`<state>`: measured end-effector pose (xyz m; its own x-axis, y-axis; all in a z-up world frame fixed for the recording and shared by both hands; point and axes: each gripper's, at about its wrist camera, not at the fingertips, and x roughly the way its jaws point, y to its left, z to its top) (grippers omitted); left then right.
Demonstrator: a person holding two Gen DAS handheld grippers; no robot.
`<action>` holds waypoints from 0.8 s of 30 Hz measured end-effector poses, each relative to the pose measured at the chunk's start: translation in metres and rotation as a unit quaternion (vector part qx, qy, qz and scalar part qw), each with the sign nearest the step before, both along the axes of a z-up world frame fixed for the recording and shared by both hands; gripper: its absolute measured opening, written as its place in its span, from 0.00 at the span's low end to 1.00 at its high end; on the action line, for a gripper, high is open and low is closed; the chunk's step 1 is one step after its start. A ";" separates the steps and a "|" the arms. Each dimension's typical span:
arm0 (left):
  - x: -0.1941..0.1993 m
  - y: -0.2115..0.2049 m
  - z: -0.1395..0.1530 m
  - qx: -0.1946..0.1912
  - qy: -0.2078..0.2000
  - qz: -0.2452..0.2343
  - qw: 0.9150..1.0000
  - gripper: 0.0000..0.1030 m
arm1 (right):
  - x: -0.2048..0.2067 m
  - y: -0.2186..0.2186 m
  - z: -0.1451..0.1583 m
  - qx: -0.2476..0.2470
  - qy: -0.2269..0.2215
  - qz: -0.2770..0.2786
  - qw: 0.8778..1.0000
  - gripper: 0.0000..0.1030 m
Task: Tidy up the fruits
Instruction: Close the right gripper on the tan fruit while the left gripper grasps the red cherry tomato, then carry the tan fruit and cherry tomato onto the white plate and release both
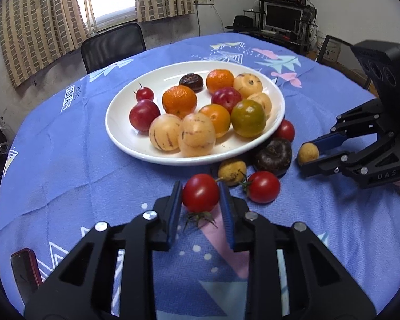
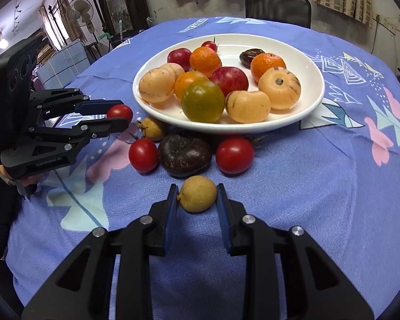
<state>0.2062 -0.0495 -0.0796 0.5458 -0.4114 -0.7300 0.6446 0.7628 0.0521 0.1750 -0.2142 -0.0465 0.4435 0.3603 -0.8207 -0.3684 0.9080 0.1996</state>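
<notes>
Now both loaded: left gripper (image 1: 200, 196) pinches a tomato (image 1: 200, 192), right gripper (image 2: 197, 196) pinches a longan (image 2: 197, 193), both just short of the plate (image 1: 136, 144). Lift clear over its rim, release gently into bare spots.

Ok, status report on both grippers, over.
Left gripper shut on tomato. Right gripper shut on longan. Plate crowded, path clear.

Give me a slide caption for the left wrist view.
Left tongs grip a red tomato before a white plate of fruit; right tongs hold a small yellow fruit.
</notes>
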 end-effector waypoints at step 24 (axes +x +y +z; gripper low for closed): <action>0.117 -0.043 0.043 -0.064 0.011 0.124 0.990 0.27 | 0.096 -0.010 0.042 0.059 -0.084 -0.114 0.988 0.28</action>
